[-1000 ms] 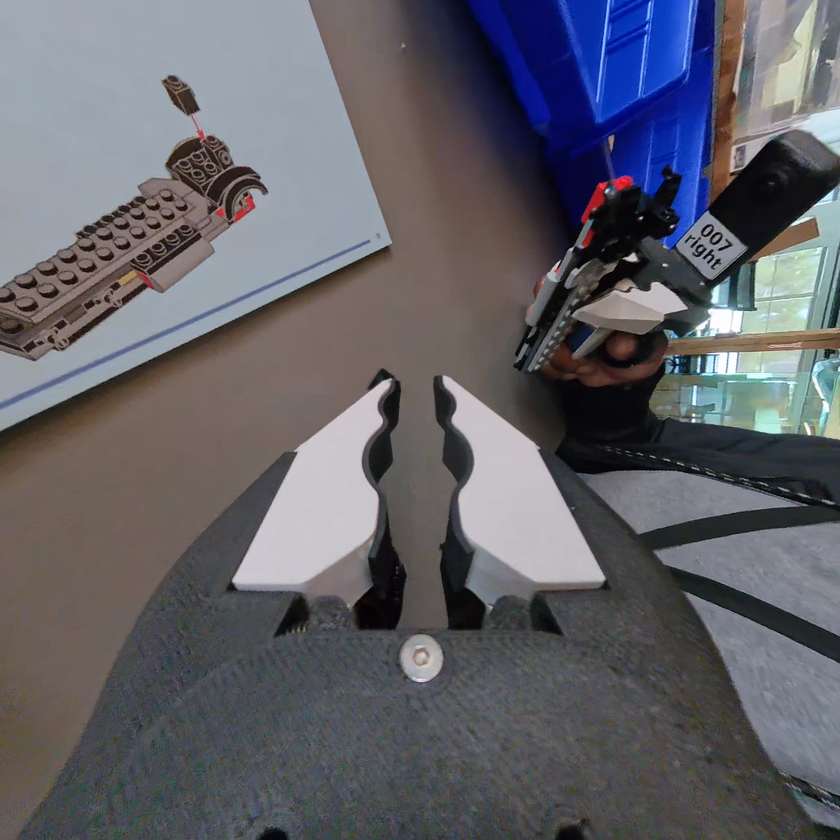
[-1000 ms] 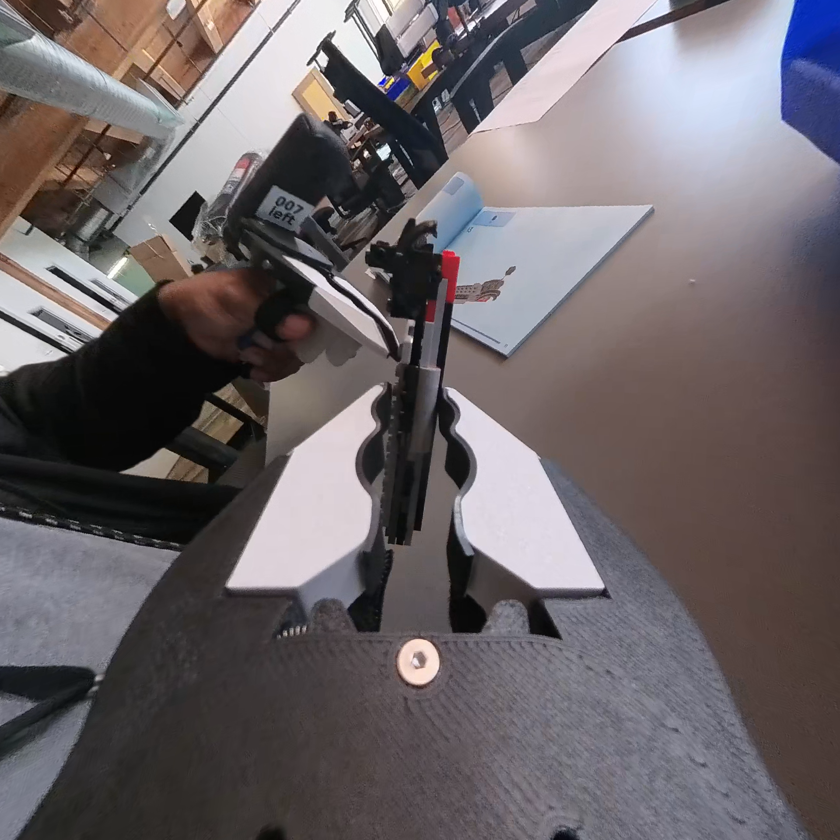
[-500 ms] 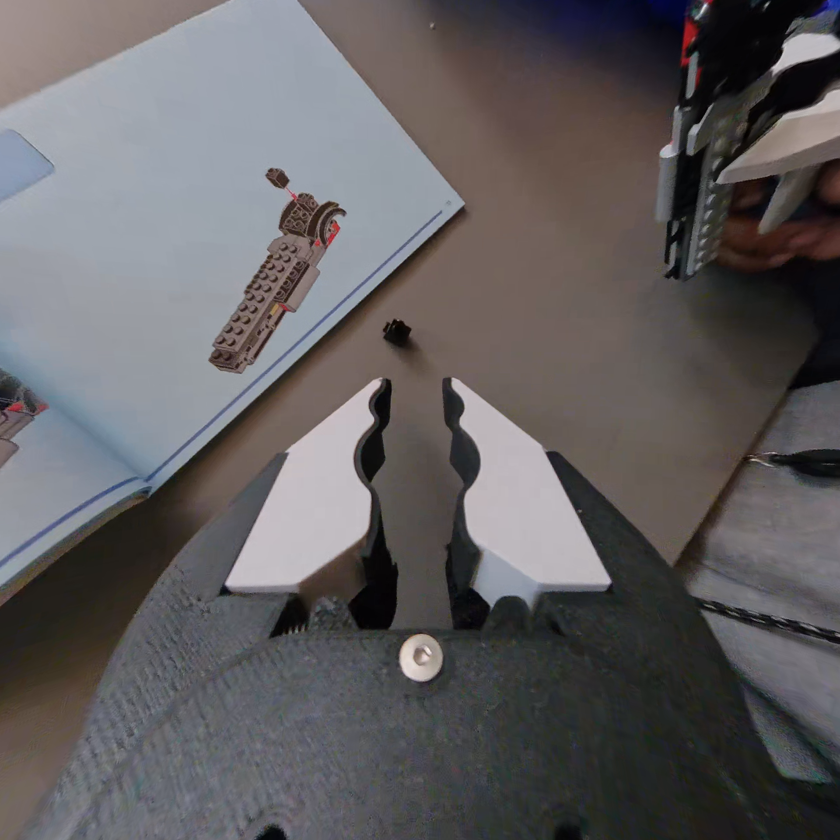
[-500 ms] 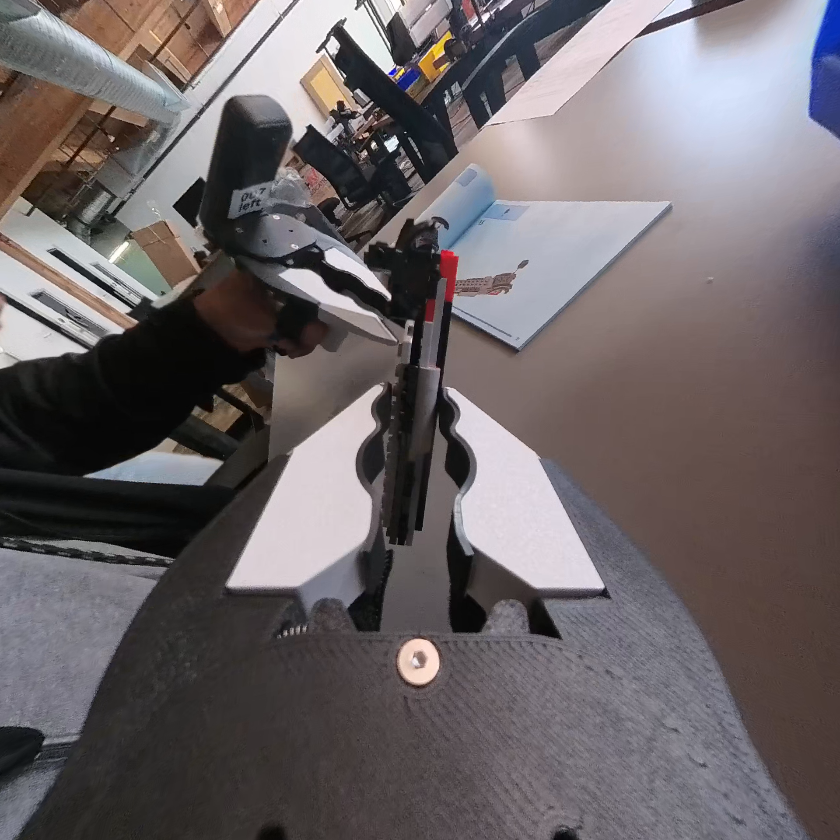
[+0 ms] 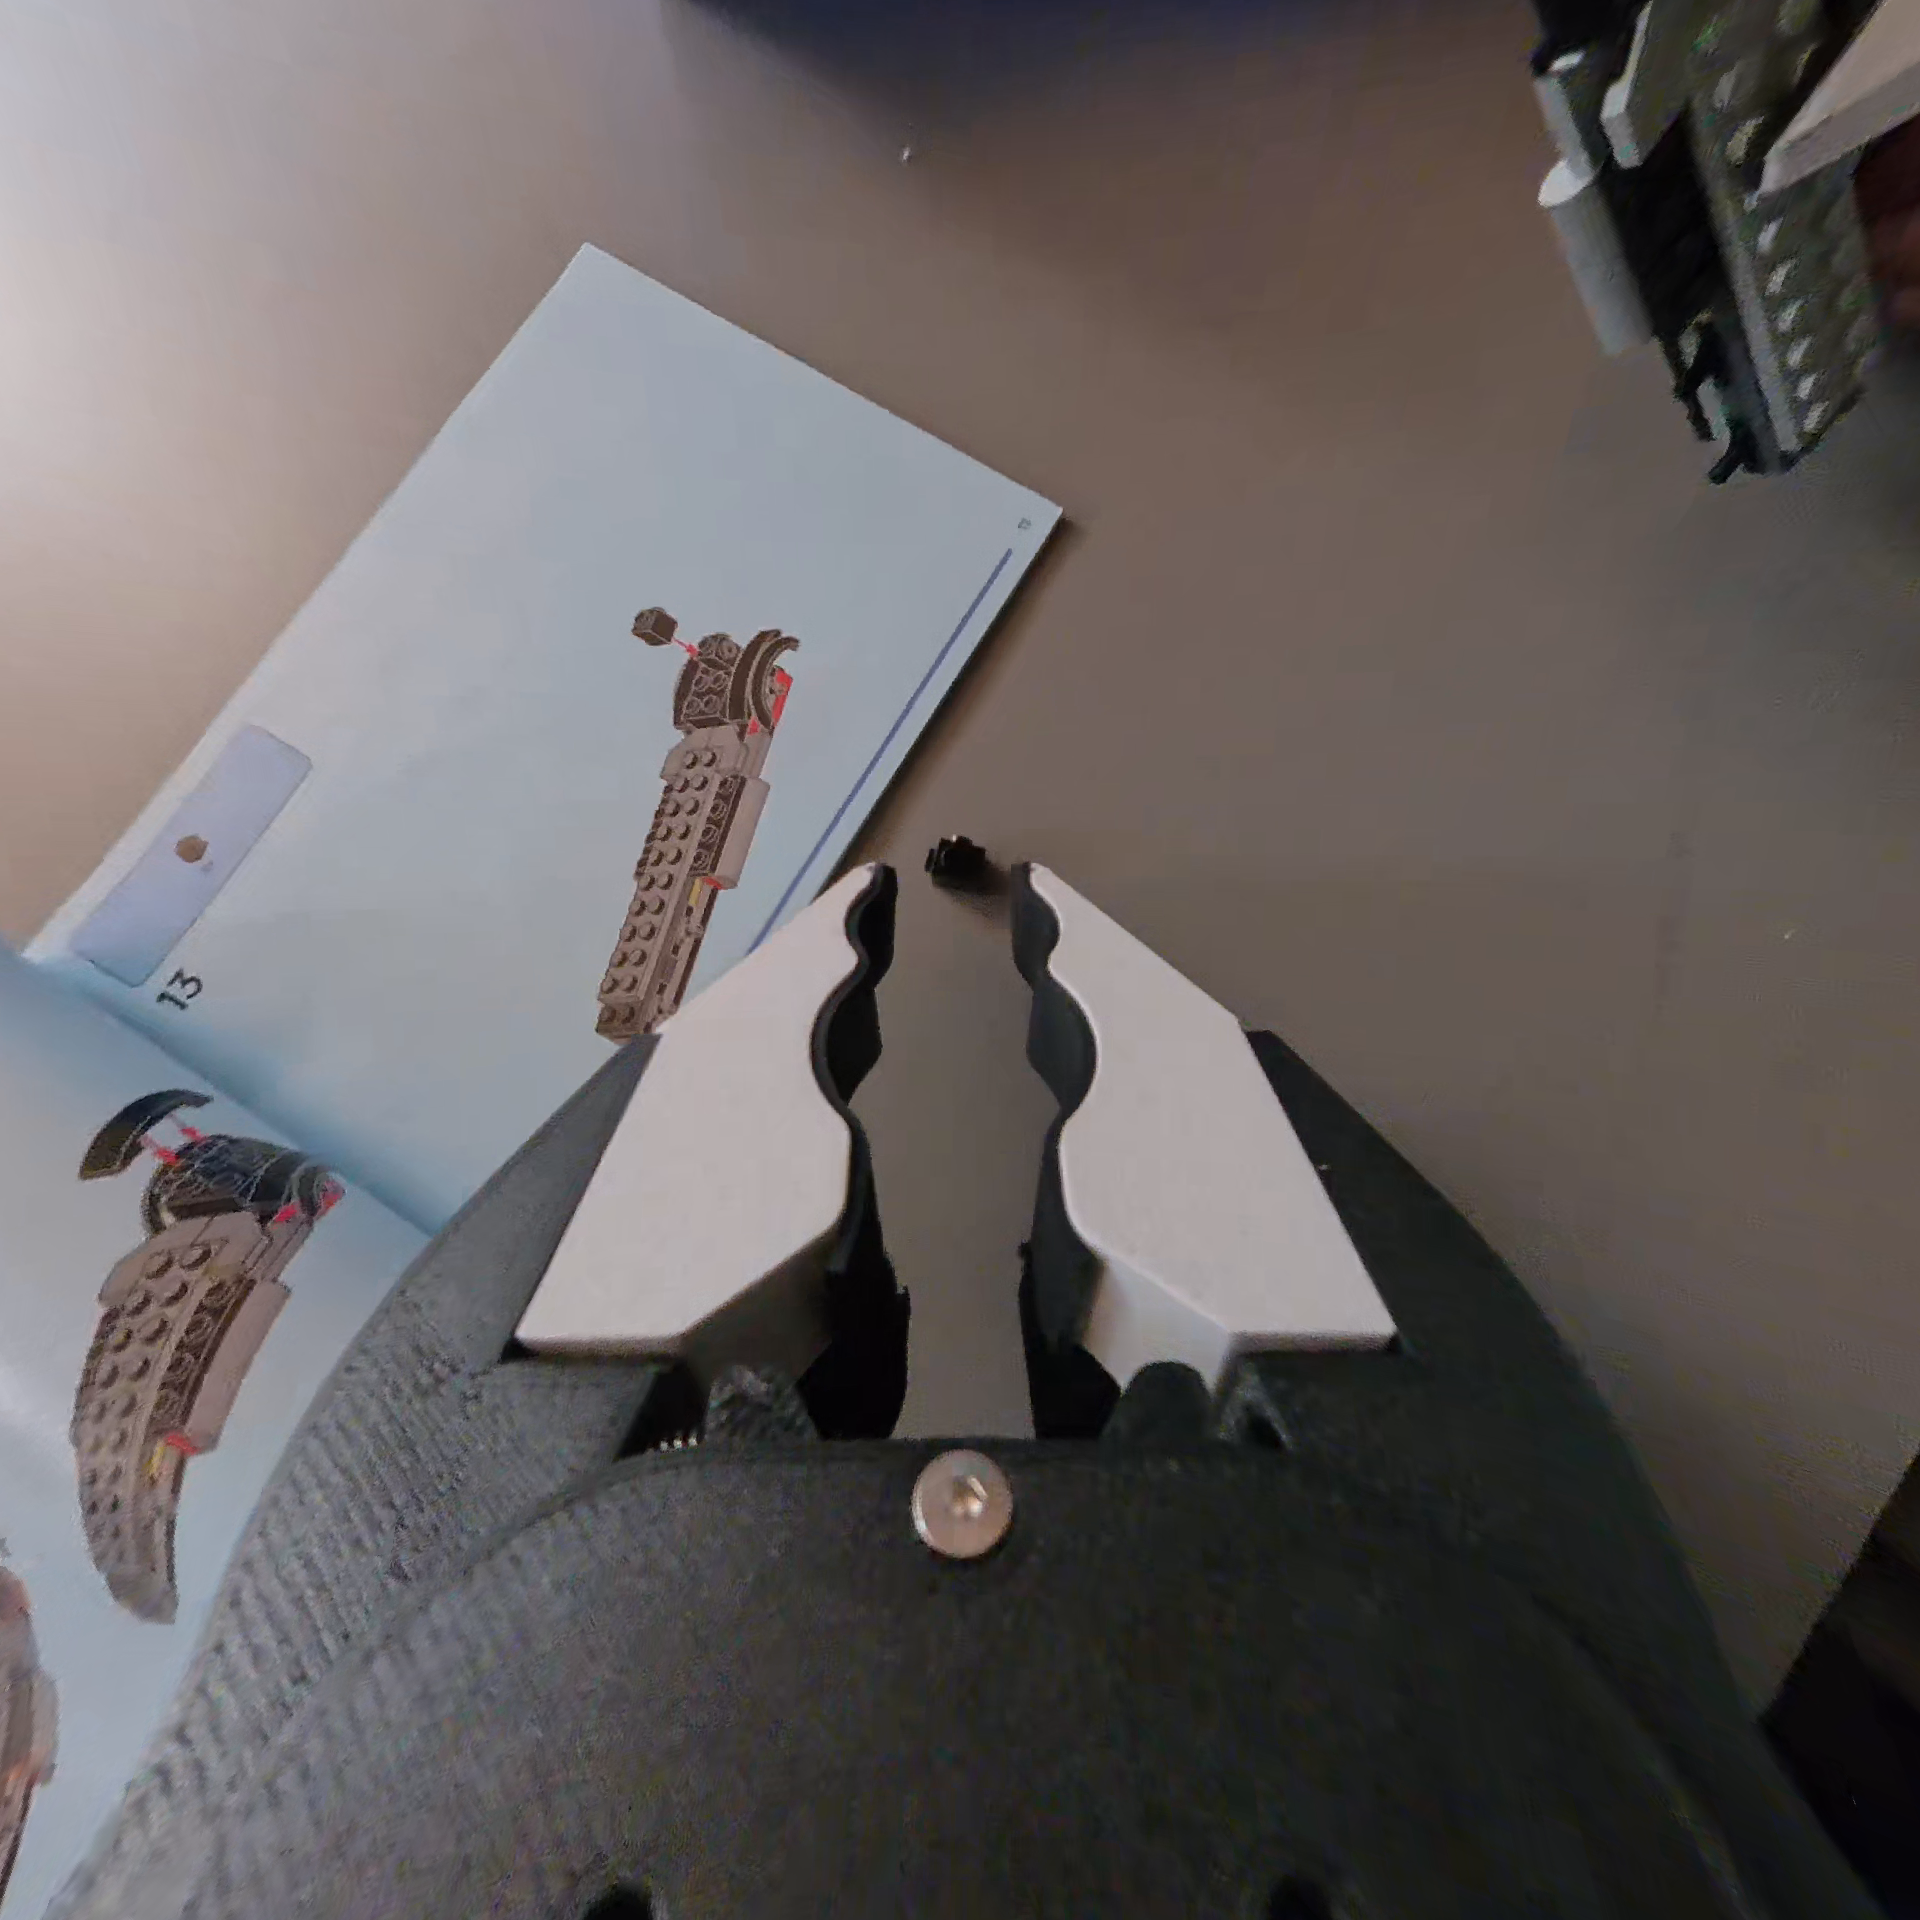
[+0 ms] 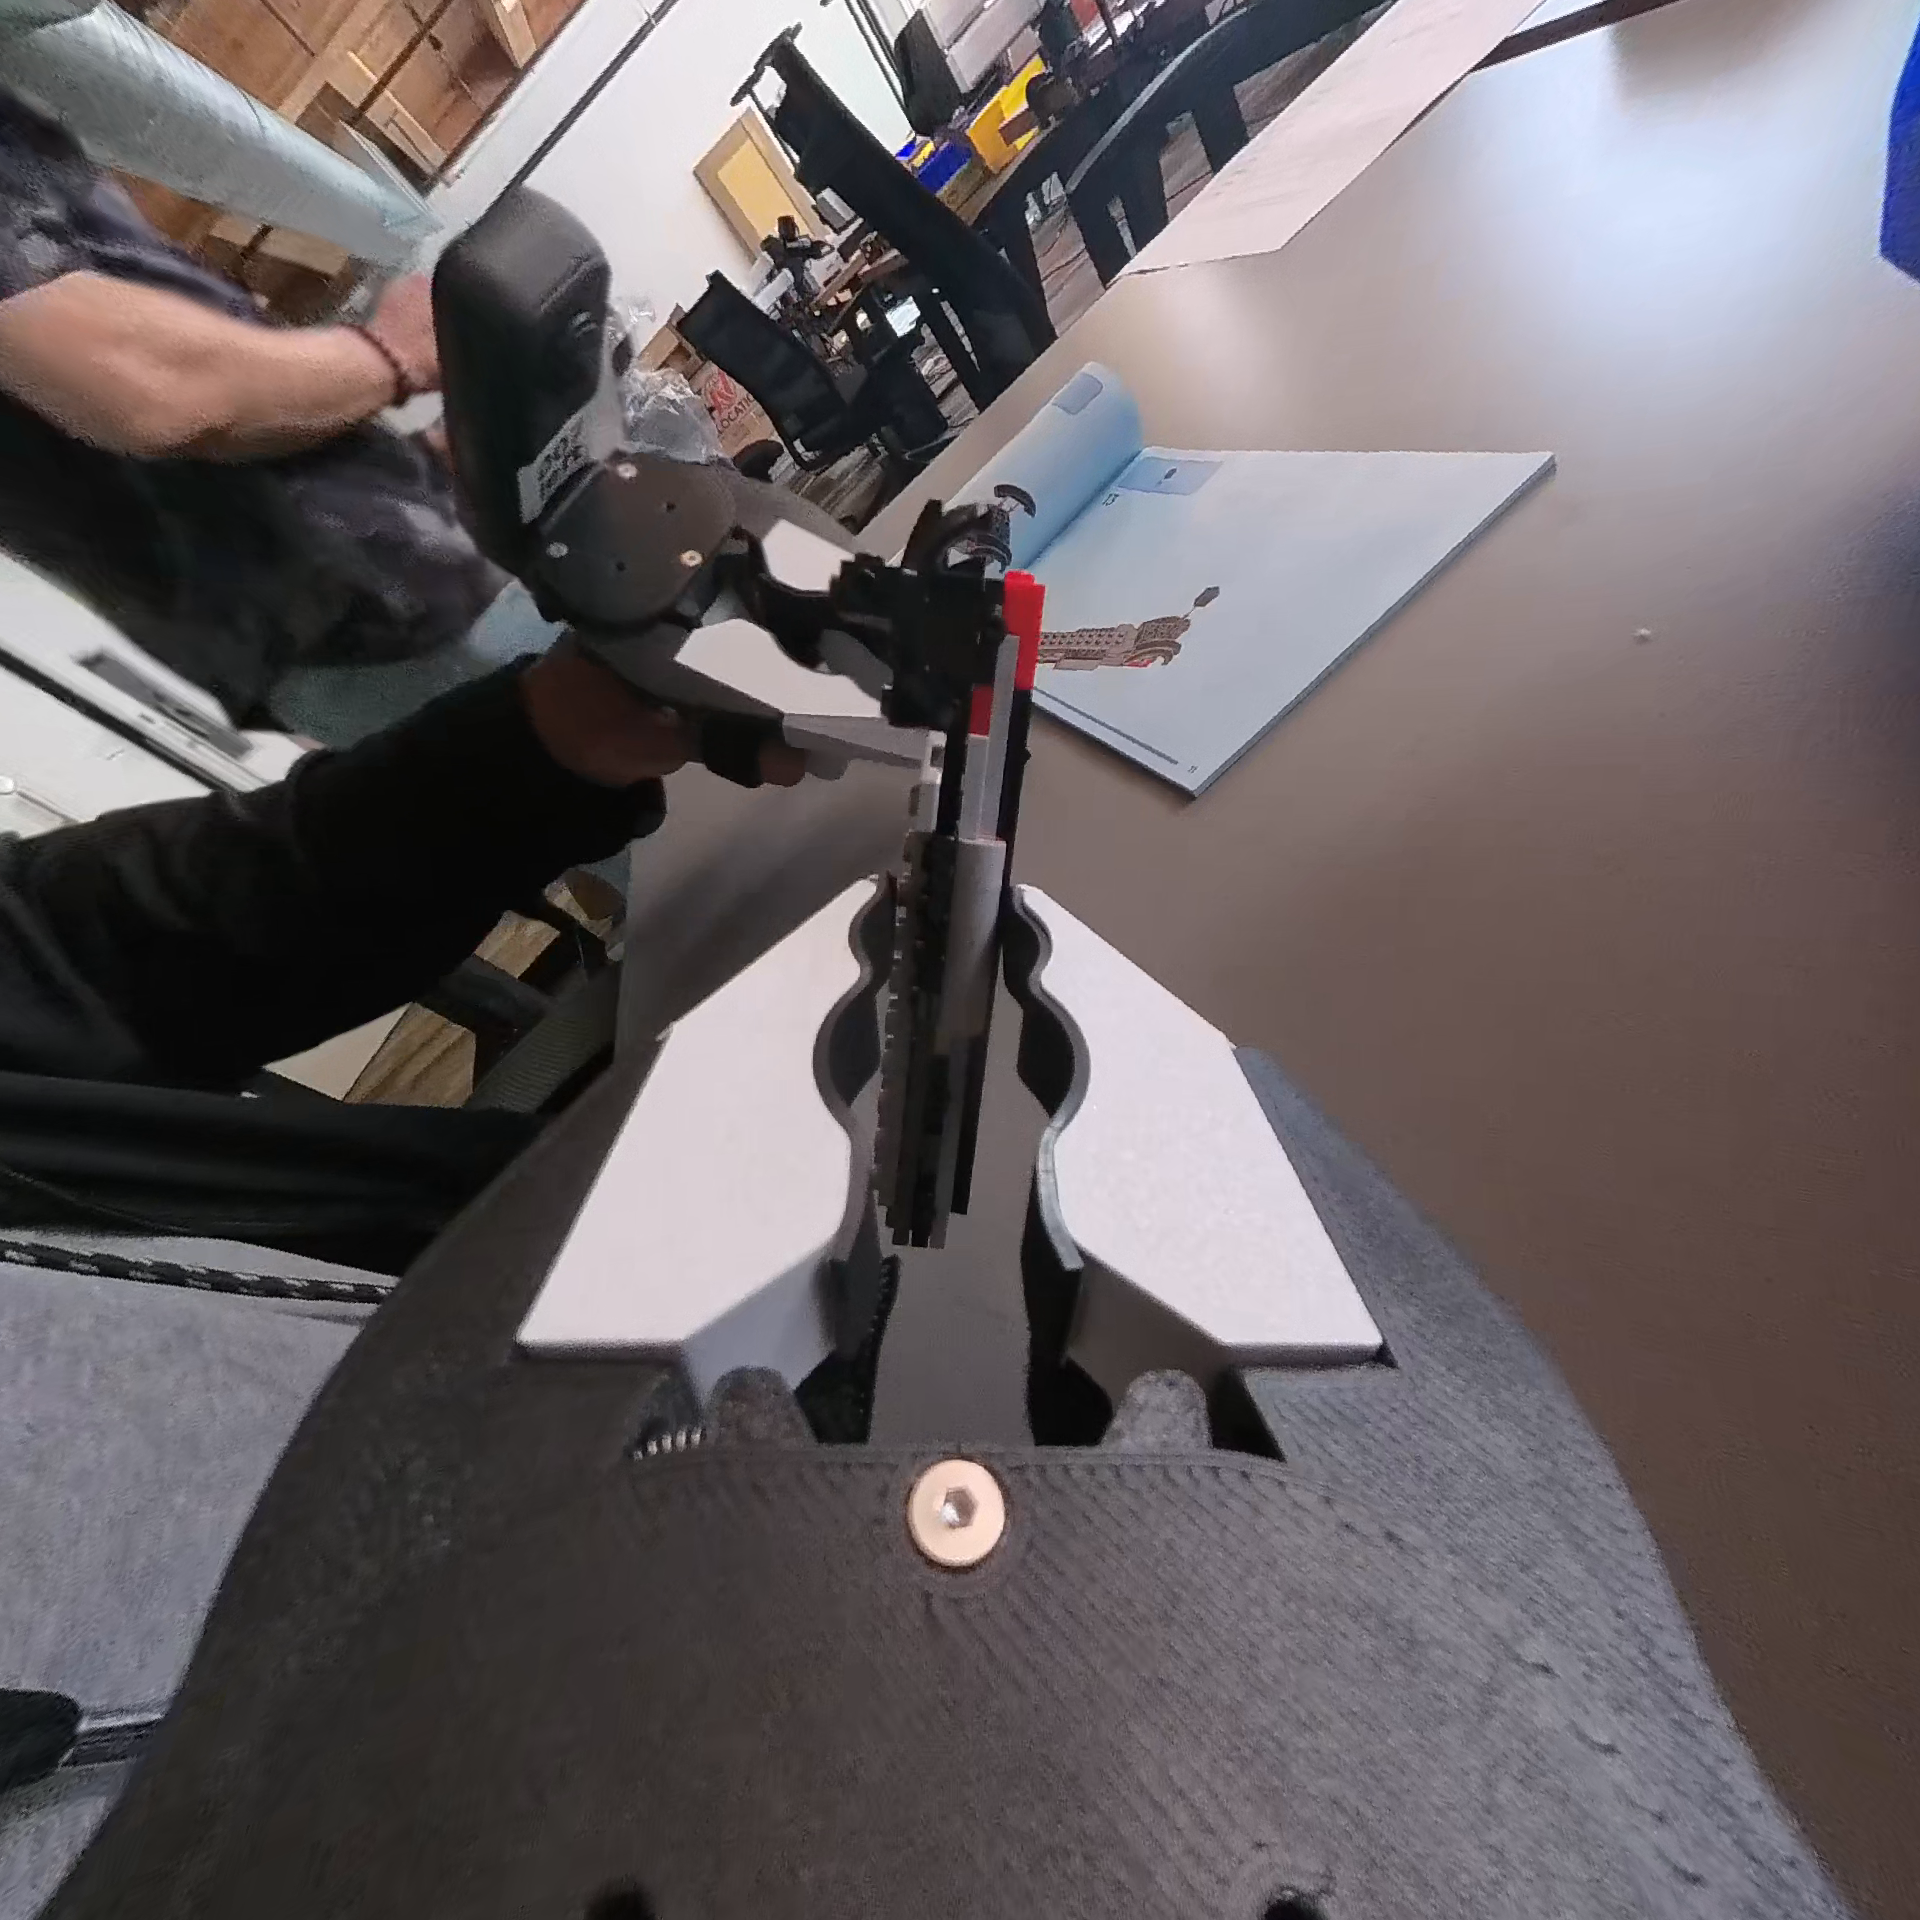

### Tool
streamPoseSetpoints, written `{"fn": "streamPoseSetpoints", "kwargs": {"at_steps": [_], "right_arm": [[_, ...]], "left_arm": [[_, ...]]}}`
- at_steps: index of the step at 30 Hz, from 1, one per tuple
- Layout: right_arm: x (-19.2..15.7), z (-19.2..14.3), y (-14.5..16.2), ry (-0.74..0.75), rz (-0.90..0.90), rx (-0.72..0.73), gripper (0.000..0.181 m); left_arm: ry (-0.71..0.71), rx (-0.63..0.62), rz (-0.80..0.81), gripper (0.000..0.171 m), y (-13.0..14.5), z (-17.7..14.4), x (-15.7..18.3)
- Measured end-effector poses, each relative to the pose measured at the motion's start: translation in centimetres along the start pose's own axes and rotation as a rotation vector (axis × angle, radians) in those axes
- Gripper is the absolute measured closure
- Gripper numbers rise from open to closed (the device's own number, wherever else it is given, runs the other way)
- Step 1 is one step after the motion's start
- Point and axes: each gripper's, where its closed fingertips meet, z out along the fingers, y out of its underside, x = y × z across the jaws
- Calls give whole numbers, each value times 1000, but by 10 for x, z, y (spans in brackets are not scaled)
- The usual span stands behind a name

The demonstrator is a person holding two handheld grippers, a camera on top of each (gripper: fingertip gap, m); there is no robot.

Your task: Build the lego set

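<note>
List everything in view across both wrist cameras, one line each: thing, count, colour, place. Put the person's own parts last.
loose lego piece: one, black, on the table just ahead of the left gripper's tips, beside the booklet's corner.
lego model: one, grey and black with red parts, clamped upright between the right gripper's fingers.
instruction booklet: one, pale blue, lying open on the table.
table: one, brown, under everything.
blue bin: one, only a blurred edge shows at the right of the right wrist view.
office chairs: several, black, far background.
left gripper: one, black with white fingers, open, pointing at the loose piece.
right gripper: one, same build, shut on the model.
hand: one, with a black sleeve, holding the left gripper.
</note>
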Motion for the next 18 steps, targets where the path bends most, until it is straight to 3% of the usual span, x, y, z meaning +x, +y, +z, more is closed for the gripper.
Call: {"fn": "streamPoseSetpoints", "kwargs": {"at_steps": [9,15,18], "right_arm": [[0,0,0,-7,5,-1,159],[-1,0,1,-8,3,-4,159],[-1,0,1,-8,4,-4,159]], "left_arm": [[97,-23,-10,163,2,7,8],[291,160,-307,171,-23,-6,27],[289,207,-375,168,-27,-12,24]]}}
